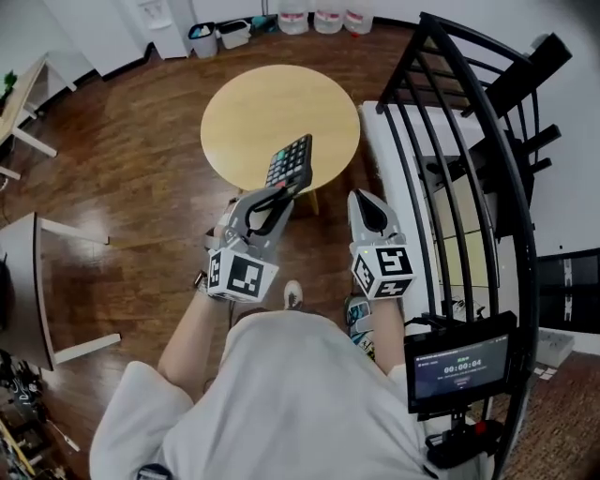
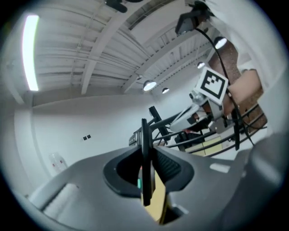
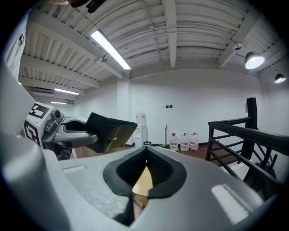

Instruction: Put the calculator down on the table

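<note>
A black calculator (image 1: 289, 161) with its keys facing up hangs over the near edge of the round wooden table (image 1: 253, 108). My left gripper (image 1: 281, 194) is shut on the calculator's near end. In the left gripper view the calculator (image 2: 146, 158) stands edge-on between the jaws. My right gripper (image 1: 367, 199) is to the right of the table, beside its edge, shut and holding nothing. In the right gripper view the jaws (image 3: 145, 159) meet at their tips, and the calculator (image 3: 110, 130) shows at the left, seen from beneath.
A black metal railing (image 1: 469, 141) runs close along the right side. A small screen (image 1: 457, 367) is mounted low on it. White-legged desks (image 1: 56, 281) stand at the left. Water bottles (image 1: 323, 19) and bins (image 1: 220, 36) line the far wall. The floor is dark wood.
</note>
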A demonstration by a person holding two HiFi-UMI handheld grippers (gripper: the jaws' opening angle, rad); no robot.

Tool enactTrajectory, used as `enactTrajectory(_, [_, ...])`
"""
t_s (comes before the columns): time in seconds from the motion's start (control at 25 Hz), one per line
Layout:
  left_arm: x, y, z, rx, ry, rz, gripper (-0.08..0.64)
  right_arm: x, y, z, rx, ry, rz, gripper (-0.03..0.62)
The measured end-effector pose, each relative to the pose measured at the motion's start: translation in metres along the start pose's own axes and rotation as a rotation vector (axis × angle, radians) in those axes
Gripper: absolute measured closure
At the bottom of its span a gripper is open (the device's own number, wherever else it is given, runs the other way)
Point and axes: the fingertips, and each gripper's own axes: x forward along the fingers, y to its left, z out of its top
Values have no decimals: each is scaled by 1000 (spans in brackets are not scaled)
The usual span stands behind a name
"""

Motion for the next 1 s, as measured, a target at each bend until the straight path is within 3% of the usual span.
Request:
enactTrajectory(0.12, [3,17,-1,-78,-18,4,479,13,1,5,28,0,0,591])
enactTrajectory(0.44, [14,61,-9,-176,-101,14,479,41,-1,27,54,-35,-11,591])
enactTrajectory(0.64, [20,87,-6,-380,-173,45,479,54,4,44,68,-52,-6,591])
enactTrajectory(0.76, [22,99,-2,-424,-206,56,482,63,17,51,90,-50,6,591])
enactTrajectory(0.92, [30,114,-1,-538,-229,29,485,74,22,65,81,-40,13,591])
enactTrajectory(1.0, [33,114,-14,-547,-222,24,486,79,24,67,69,-51,13,591])
